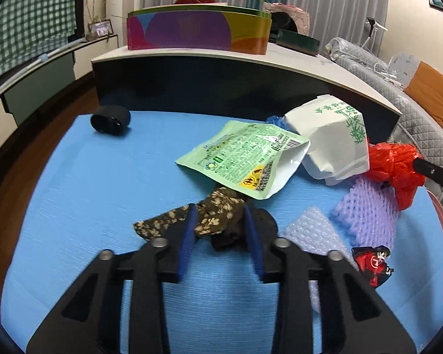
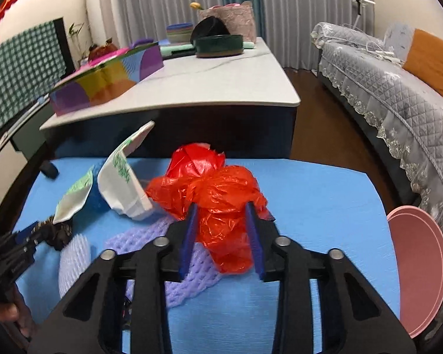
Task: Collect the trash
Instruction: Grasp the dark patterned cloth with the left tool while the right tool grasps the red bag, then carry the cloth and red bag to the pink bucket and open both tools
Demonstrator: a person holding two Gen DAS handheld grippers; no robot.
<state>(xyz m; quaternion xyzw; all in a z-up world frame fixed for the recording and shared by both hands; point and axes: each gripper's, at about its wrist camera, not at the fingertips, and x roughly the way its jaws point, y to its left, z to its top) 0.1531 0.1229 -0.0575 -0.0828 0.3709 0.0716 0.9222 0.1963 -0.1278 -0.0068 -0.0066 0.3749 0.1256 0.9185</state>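
Observation:
Trash lies on a blue mat [image 1: 88,191]. My left gripper [image 1: 220,215] is shut on a crumpled brown speckled wrapper [image 1: 212,209], which lies partly under a green pouch [image 1: 245,159]. In the right wrist view that gripper [image 2: 29,236] shows at the left edge with the dark wrapper at its tips. My right gripper [image 2: 221,209] is shut on a crumpled red plastic bag [image 2: 218,188], its blue pads pressed into both sides. A white paper bag [image 2: 124,188] stands just left of the red bag. Purple foam netting [image 2: 189,268] lies under it.
Clear bubble wrap [image 1: 313,236] and a red-black wrapper [image 1: 372,265] lie to the right of my left gripper. A black cup [image 1: 110,119] lies on its side at the far left. A pink round bin [image 2: 419,268] stands off the mat's right edge. Behind are a low table [image 2: 221,88] and a sofa [image 2: 384,88].

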